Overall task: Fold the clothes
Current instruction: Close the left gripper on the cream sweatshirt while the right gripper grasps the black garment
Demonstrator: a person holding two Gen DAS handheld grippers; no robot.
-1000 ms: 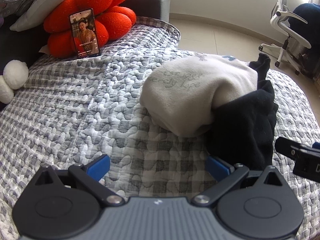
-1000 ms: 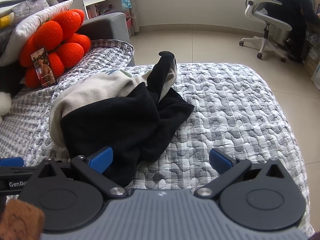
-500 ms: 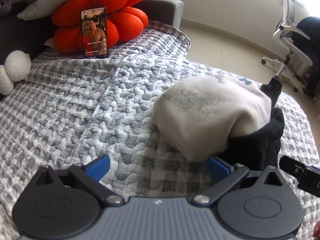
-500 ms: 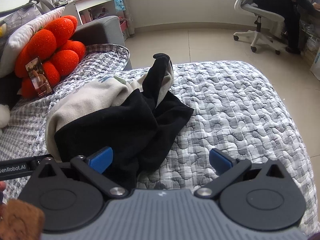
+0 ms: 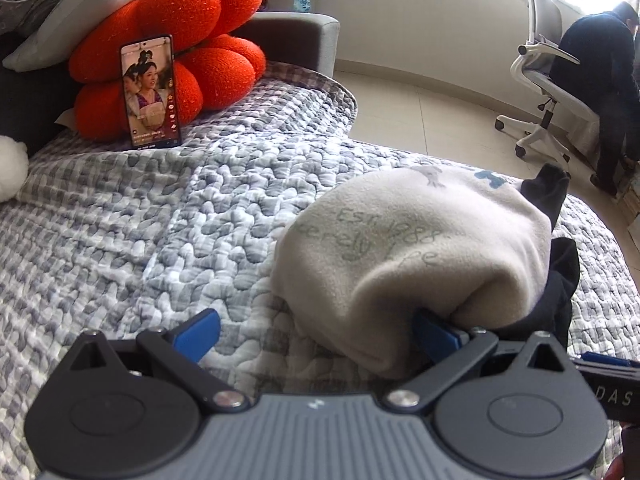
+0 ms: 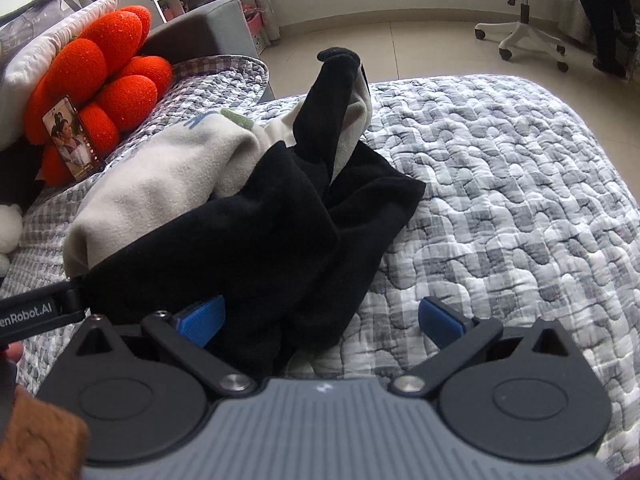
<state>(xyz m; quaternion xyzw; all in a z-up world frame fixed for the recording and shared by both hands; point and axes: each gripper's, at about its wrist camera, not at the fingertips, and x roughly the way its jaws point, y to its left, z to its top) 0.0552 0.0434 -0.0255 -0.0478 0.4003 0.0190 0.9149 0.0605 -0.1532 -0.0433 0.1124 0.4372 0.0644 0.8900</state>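
Left wrist view: left gripper (image 5: pixel 316 330), jaws spread wide, nothing clamped; it has closed in on the heap over the last second, and its right blue pad (image 5: pixel 434 334) now sits tucked under the near fold of the cream garment (image 5: pixel 416 248), which was clear of the fingers a second ago; left pad over bare quilt (image 5: pixel 160 216). Cream garment bunched in a mound toward the near right edge of the bed (faint printed lettering on top), black garment (image 5: pixel 560 280) spilling out beside it. Phone (image 5: pixel 151 94) propped against the orange cushion (image 5: pixel 180 40) at the far left corner.

Right wrist view: right gripper (image 6: pixel 320 318), jaws likewise fully apart, holding nothing; left pad (image 6: pixel 202 318) against the black garment (image 6: pixel 280 232), now nearer than before; right pad over quilt (image 6: pixel 500 184). Cream garment (image 6: pixel 172 176) lies left of the black, one twisted end standing up.

Reading: both claws have advanced to the heap's near edge; grasp appears imminent, folding not yet begun.
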